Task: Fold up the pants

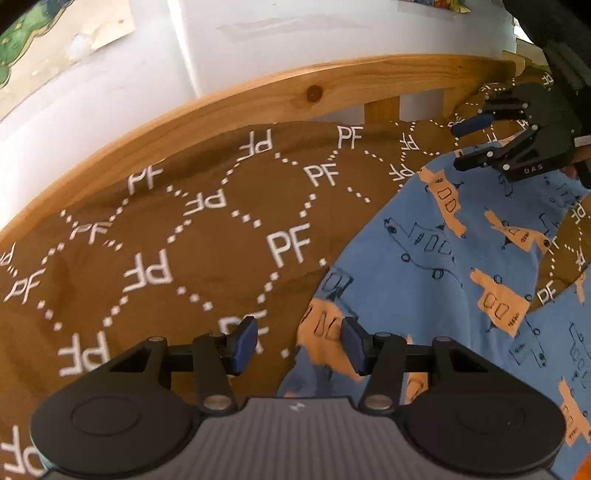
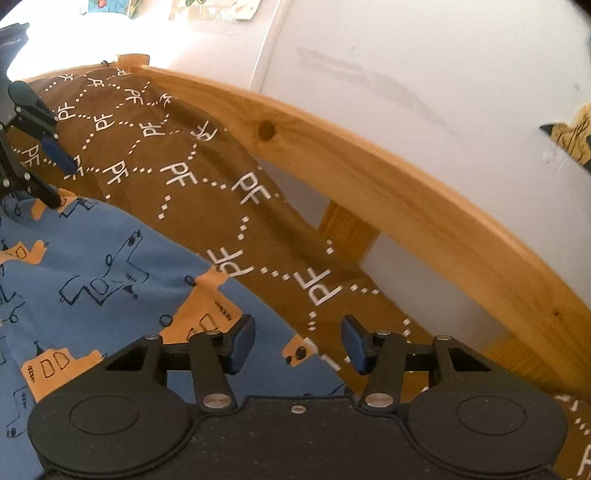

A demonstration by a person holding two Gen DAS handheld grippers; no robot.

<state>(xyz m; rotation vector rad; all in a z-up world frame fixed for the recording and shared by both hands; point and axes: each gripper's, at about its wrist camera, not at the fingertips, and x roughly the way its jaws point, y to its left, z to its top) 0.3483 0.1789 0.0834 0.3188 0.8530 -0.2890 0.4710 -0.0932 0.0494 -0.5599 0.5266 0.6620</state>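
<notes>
The pants (image 1: 424,258) are blue with orange and dark line-drawn prints. They lie flat on a brown bedspread (image 1: 166,240) printed with white "PF" letters. My left gripper (image 1: 299,343) is open, low over the pants' left edge, with nothing between its blue pads. My right gripper (image 2: 298,345) is open and empty, over the pants' far corner (image 2: 295,350). The pants also show in the right wrist view (image 2: 92,266). The right gripper shows in the left wrist view (image 1: 469,144) at the top right. The left gripper shows in the right wrist view (image 2: 51,173) at the far left.
A wooden bed rail (image 1: 258,99) runs along the far side of the bedspread, with a white wall (image 1: 295,33) behind it. The rail also shows in the right wrist view (image 2: 369,166). The bedspread extends left of the pants.
</notes>
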